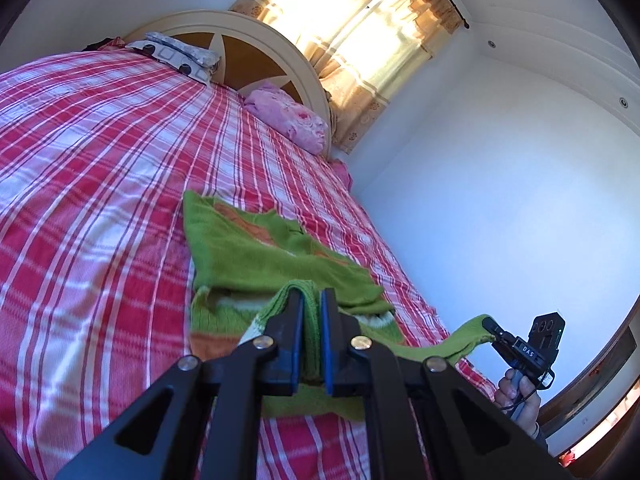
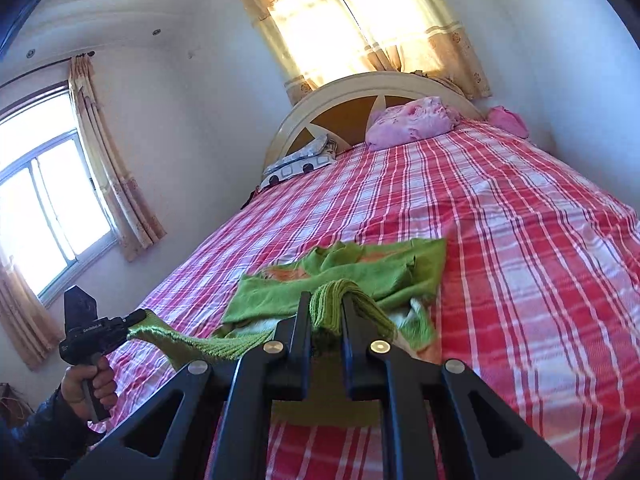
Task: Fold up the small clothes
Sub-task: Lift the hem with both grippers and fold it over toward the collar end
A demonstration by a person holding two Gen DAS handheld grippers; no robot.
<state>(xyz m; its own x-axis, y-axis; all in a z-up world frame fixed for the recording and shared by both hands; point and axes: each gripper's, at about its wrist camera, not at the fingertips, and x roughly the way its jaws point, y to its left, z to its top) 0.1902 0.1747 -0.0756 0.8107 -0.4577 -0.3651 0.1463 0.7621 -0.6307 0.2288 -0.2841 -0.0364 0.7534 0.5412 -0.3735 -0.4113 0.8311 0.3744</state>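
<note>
A small green knit garment (image 1: 256, 252) with orange and white patches lies on the red-and-white checked bed (image 1: 100, 160). My left gripper (image 1: 311, 296) is shut on a bunched green edge of it at its near side. My right gripper (image 2: 327, 298) is shut on another bunched green edge (image 2: 340, 288). The garment (image 2: 360, 276) stretches between both. In the left wrist view the right gripper (image 1: 490, 326) holds a raised corner at the right. In the right wrist view the left gripper (image 2: 138, 316) holds a raised corner at the left.
A pink pillow (image 1: 292, 118) and a grey patterned pillow (image 1: 176, 56) lie by the cream headboard (image 1: 240, 36). A curtained window (image 1: 360, 40) is behind it. A white wall (image 1: 500, 200) runs along the bed's right side. A second window (image 2: 44, 200) is at the left.
</note>
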